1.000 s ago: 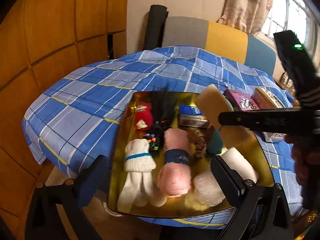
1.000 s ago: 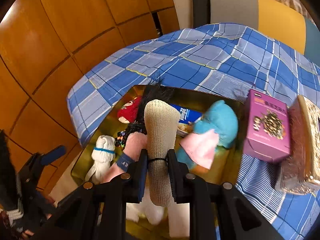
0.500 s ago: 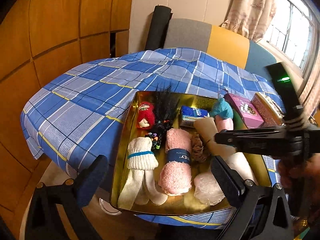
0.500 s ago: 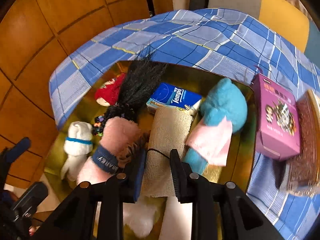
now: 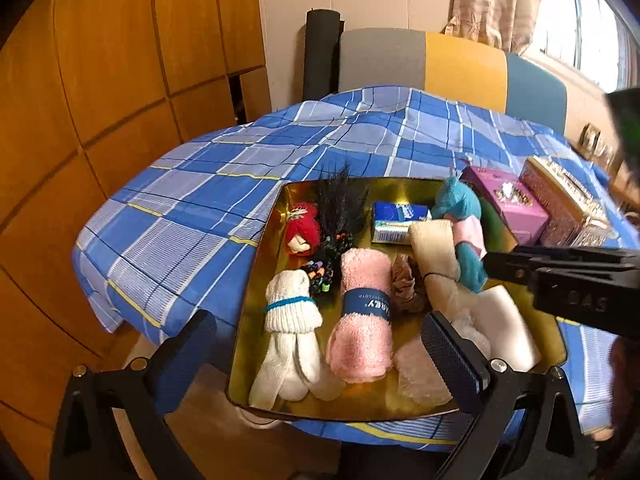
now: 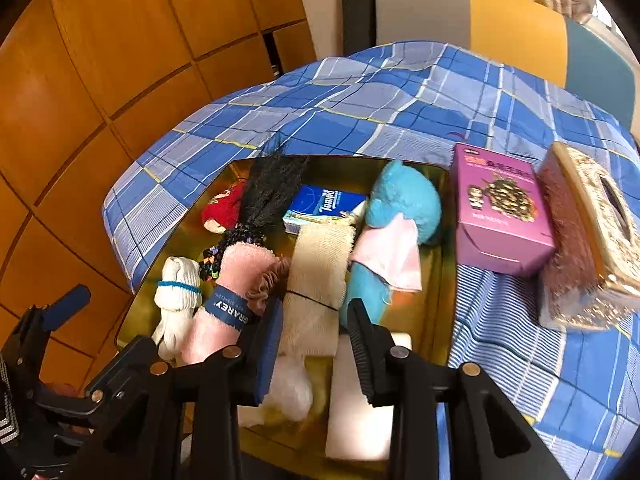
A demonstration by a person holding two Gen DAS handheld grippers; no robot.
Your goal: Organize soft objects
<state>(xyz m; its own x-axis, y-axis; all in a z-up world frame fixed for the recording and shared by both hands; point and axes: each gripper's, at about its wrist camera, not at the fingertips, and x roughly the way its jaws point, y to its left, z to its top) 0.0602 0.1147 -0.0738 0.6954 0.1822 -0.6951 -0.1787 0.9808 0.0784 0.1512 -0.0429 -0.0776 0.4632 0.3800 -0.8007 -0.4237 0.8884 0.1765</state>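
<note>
Only the right wrist view shows the right gripper (image 6: pixel 314 340) parted around the beige roll (image 6: pixel 318 276) — the left gripper (image 5: pixel 320 350) gapes, pink towel (image 5: pixel 362 312) ahead.

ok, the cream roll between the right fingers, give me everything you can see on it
The cream waffle-knit cloth roll is an off-white, coarse-woven soft bundle cinched near its middle by a thin black band. It lies lengthwise in the gold metal tray, far end by the blue tissue pack. The brown scrunchie and pink towel roll flank one side, the blue plush toy the other. The right gripper straddles its near end, fingers apart; contact is unclear.
</note>
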